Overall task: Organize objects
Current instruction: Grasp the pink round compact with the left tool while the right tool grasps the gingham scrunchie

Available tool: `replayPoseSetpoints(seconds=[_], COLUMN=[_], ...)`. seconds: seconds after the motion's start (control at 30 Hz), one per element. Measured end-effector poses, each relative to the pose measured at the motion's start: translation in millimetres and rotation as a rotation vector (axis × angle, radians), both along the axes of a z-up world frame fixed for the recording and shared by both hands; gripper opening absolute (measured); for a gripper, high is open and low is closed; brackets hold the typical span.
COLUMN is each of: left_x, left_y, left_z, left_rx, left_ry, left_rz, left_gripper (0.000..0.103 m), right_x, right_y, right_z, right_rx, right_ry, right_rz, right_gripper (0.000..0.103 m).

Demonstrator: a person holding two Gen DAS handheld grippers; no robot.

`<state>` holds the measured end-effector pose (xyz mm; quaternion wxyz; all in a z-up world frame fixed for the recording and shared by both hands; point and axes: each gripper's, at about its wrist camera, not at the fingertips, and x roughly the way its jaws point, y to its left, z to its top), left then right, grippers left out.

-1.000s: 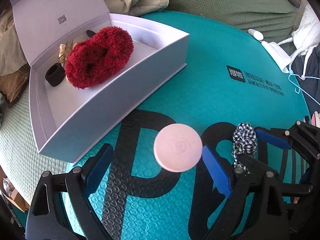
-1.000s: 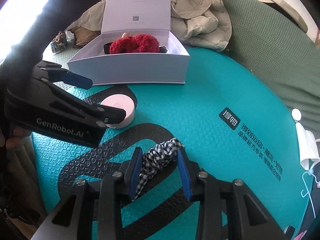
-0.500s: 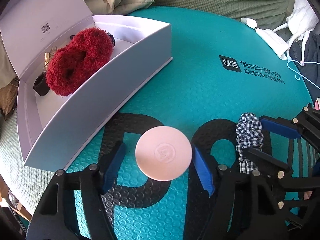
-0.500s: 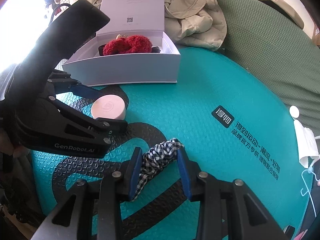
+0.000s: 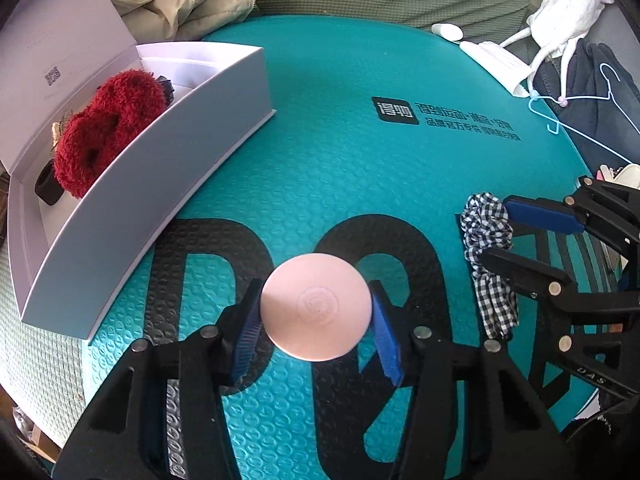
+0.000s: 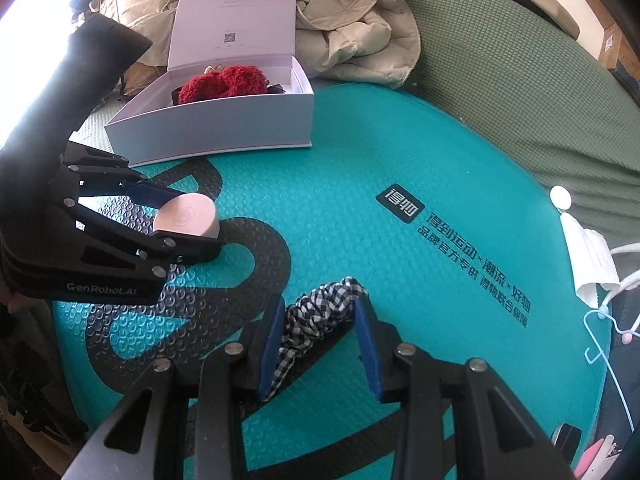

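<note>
So from the left wrist camera, the left gripper [image 5: 316, 328] has just been closing its jaws around the pink round case [image 5: 315, 306], and now both blue pads sit right against its sides, so it looks clamped on it. The case sits over the big black lettering on the teal mat [image 5: 340, 152], near the camera. Over to the far left is the open white box [image 5: 160, 184], and inside it sit a fluffy red scrunchie [image 5: 108, 128] and a small black band [image 5: 47, 188] at its near-left end. On the right, the right gripper [image 5: 500, 236] comes in from the edge with the checked scrunchie [image 5: 488, 264] between its fingers.

From the right wrist camera, the right gripper [image 6: 320, 336] is pinched on the checked scrunchie [image 6: 316, 320]: both blue pads are against the bunched fabric, which trails down along the left finger. It's over the black lettering at the near side of the teal mat [image 6: 380, 152]. The left gripper [image 6: 180, 220] is off to the left with the pink round case [image 6: 186, 216] between its fingers. The white box [image 6: 216, 132] sits farther back with its lid standing up, the red scrunchie [image 6: 224, 82] inside. A beige jacket [image 6: 352, 24] is heaped behind the box on the green cover [image 6: 500, 72].
</note>
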<state>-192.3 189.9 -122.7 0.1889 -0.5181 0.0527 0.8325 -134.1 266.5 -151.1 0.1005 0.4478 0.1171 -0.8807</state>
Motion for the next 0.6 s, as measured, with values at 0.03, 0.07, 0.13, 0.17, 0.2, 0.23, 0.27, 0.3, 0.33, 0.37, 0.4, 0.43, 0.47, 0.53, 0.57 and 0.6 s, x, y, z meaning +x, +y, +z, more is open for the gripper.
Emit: replayPoseSetpoints(seconds=[0.03, 0.07, 0.13, 0.17, 0.2, 0.23, 0.27, 0.3, 0.33, 0.37, 0.4, 0.43, 0.47, 0.53, 0.57, 0.6], left_x=[2.3, 4.4, 9.7, 11.6, 13.1, 13.8, 13.9, 14.5, 14.8, 15.0, 14.7, 13.8, 13.2, 11.1, 11.3, 11.3], left_y=[2.0, 4.3, 9.0, 11.7, 12.9, 13.6, 14.4, 15.2, 15.4, 15.1, 14.9, 13.7, 11.5, 9.8, 9.2, 9.2], left_z=[0.4, 0.5, 0.7, 0.9, 1.1, 1.0, 1.2, 1.4, 1.1, 1.1, 0.8, -0.1, -0.5, -1.4, -1.6, -1.8], left_rx=[0.014, 0.022, 0.006, -0.012, -0.021, -0.025, -0.027, -0.031, -0.036, -0.044, -0.057, -0.063, -0.058, -0.051, -0.052, -0.057], left_ry=[-0.004, -0.005, 0.006, 0.015, 0.019, 0.019, 0.022, 0.023, 0.025, 0.027, 0.029, 0.030, 0.025, 0.019, 0.019, 0.021], left_rz=[-0.013, -0.021, -0.031, -0.036, -0.039, -0.038, -0.036, -0.037, -0.037, -0.034, -0.025, -0.014, -0.007, -0.001, -0.001, -0.001], left_gripper=[0.049, 0.049, 0.049, 0.049, 0.049, 0.049, 0.049, 0.049, 0.050, 0.054, 0.058, 0.063, 0.064, 0.064, 0.064, 0.064], right_x=[1.9, 3.3, 5.6, 6.3, 7.6, 8.9, 10.3, 11.6, 12.6, 14.1, 15.2, 15.7, 16.3, 17.0, 17.3, 17.6], right_y=[3.4, 7.4, 15.0, 18.5, 21.2, 23.1, 24.3, 25.2, 25.6, 26.2, 27.3, 27.2, 25.9, 22.1, 19.9, 18.6], right_z=[0.3, 0.5, -0.2, -0.9, -1.0, -0.8, -0.7, -1.2, -2.1, -3.0, -4.4, -5.8, -6.8, -8.8, -9.9, -11.5], right_rx=[-0.003, -0.012, -0.035, -0.040, -0.042, -0.045, -0.049, -0.052, -0.059, -0.077, -0.096, -0.102, -0.101, -0.095, -0.094, -0.097], right_ry=[-0.003, -0.006, -0.014, -0.015, -0.013, -0.010, -0.006, -0.004, -0.005, -0.006, -0.011, -0.017, -0.021, -0.027, -0.031, -0.039], right_rz=[-0.010, -0.022, -0.048, -0.065, -0.082, -0.098, -0.117, -0.140, -0.160, -0.171, -0.177, -0.185, -0.189, -0.178, -0.176, -0.177], right_gripper=[0.036, 0.036, 0.036, 0.037, 0.041, 0.042, 0.043, 0.048, 0.053, 0.053, 0.053, 0.053, 0.053, 0.054, 0.054, 0.054])
